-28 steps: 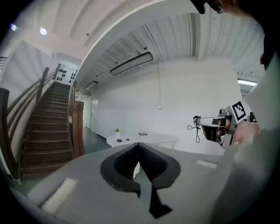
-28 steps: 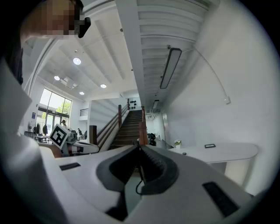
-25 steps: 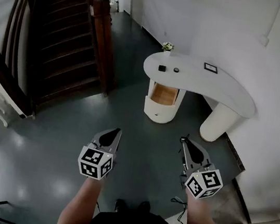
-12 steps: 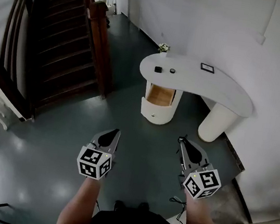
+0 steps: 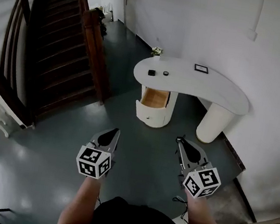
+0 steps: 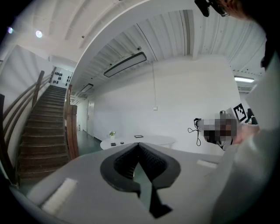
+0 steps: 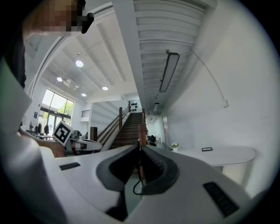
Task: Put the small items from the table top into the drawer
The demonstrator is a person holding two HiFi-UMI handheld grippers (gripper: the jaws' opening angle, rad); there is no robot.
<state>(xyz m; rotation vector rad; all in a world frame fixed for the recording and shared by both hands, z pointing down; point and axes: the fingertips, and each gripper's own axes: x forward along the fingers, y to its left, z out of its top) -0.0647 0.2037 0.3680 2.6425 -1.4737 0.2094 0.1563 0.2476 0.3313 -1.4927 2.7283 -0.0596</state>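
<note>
Nearest, the left tool (image 5: 116, 131) and the right tool (image 5: 180, 140) are held low over the dark floor (image 5: 140, 140). Each has its jaws closed together with nothing between them. Well beyond them the drawer (image 5: 154, 98) stands pulled open under the white counter (image 5: 217, 92). On top lie a black square item (image 5: 151, 72) and a round item (image 5: 165, 73), so nothing seems to be stowed yet; the approach, both pickups and both placements remain.

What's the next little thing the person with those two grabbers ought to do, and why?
Probably step forward toward the white table. The left gripper and right gripper are both shut, empty and over the floor well short of it, while the black square item and the small round item lie on its top above the open drawer, likely out of reach.
</note>
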